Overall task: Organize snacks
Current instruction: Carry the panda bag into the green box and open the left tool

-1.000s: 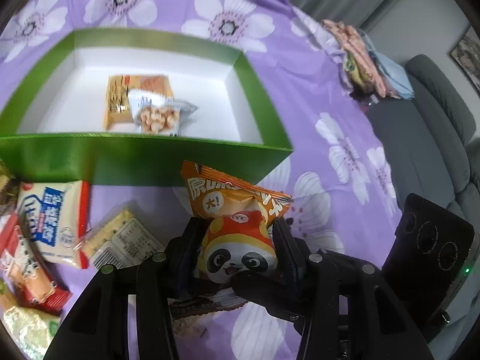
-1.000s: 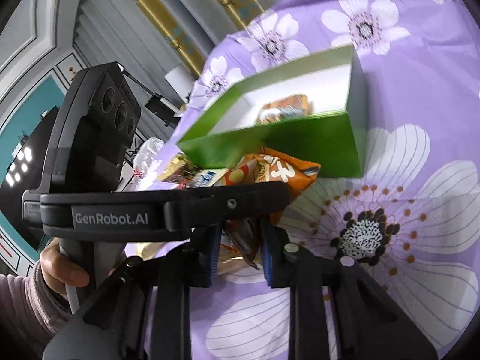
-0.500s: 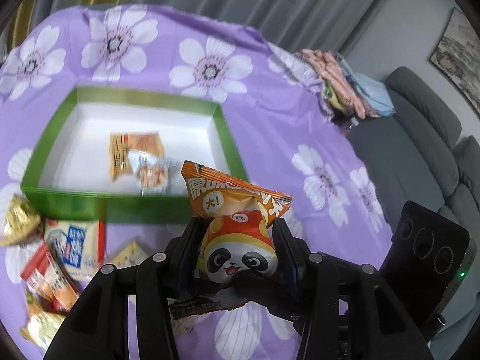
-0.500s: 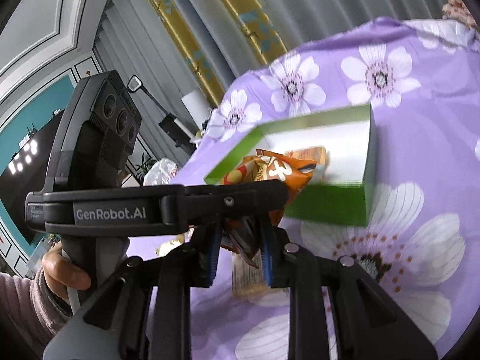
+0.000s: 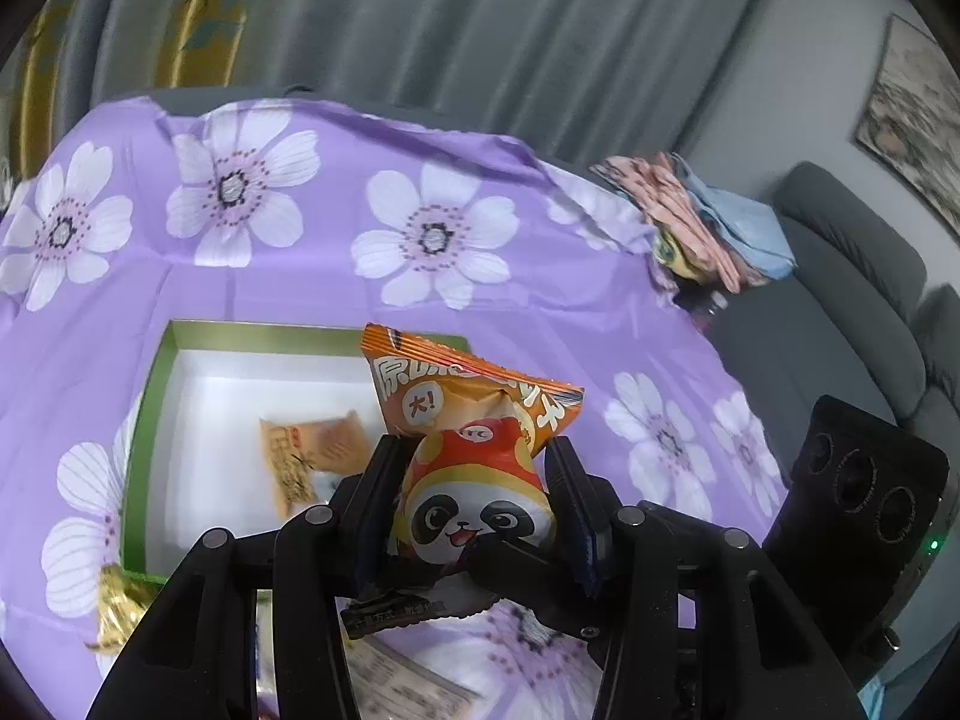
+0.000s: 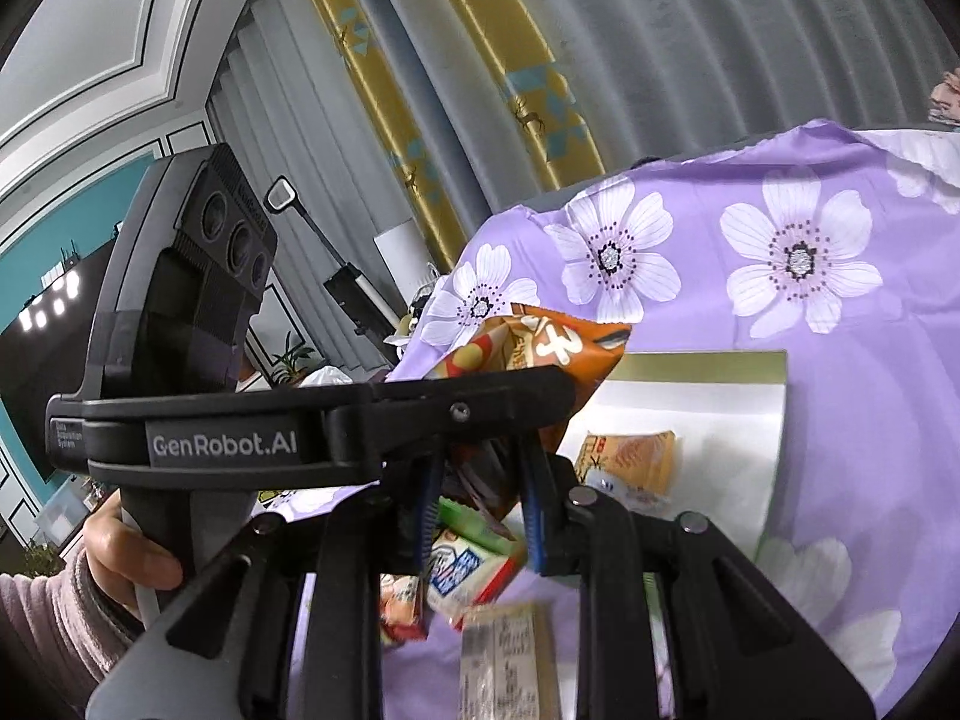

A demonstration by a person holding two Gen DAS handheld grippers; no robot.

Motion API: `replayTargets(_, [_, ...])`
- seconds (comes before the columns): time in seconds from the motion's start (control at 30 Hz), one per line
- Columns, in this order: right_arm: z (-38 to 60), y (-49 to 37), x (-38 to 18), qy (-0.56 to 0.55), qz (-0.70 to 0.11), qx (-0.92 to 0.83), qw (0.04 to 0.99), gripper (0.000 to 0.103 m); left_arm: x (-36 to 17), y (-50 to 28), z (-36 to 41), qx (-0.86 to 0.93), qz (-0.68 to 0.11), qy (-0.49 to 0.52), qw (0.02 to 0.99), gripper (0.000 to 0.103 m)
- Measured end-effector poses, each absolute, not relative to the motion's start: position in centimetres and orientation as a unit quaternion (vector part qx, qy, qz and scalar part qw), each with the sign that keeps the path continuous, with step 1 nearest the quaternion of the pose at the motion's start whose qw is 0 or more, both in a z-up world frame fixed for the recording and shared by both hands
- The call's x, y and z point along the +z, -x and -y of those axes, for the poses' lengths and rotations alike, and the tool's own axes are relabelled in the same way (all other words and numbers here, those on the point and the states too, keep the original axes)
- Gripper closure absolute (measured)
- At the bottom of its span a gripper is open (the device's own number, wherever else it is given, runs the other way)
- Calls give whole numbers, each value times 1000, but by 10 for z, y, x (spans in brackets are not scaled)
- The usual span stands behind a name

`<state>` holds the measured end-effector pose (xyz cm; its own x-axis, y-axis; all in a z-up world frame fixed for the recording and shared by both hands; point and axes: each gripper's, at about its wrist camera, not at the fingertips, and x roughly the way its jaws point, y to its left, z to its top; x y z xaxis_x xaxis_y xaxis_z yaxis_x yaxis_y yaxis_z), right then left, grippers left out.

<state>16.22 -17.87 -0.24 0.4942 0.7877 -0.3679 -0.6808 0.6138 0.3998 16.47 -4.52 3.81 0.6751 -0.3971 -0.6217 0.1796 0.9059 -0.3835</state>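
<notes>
My left gripper (image 5: 474, 474) is shut on an orange panda snack bag (image 5: 474, 468) and holds it high above the near right part of the green box (image 5: 139, 420). The box has a white inside and holds an orange packet (image 5: 312, 456). In the right wrist view the left gripper (image 6: 336, 426) crosses in front, with the panda bag (image 6: 558, 348) sticking out over the box (image 6: 708, 363). My right gripper (image 6: 480, 516) is partly closed with nothing visibly clamped between its fingers.
Loose snack packets lie on the purple flowered cloth (image 5: 270, 276) in front of the box: a blue and white pack (image 6: 462, 570), a clear pack with a label (image 6: 504, 660), a gold wrapper (image 5: 120, 606). A grey sofa (image 5: 840, 300) and folded cloths (image 5: 702, 222) are at the right.
Both grippers have risen well above the table; the box now looks smaller and lower in view. The left gripper still holds the panda bag, now over the box.
</notes>
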Motion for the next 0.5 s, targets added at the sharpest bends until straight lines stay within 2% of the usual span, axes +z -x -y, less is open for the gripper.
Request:
replayTargets(0.13, [159,-191,-15,-99,-295,430,847,79,23,-186,23,-150,-385,167,895,54])
replayTargets(0.5, [109,-235,-74,-61,-402,401,821,78,-62,-234,-20,-114,-458,231,851,54])
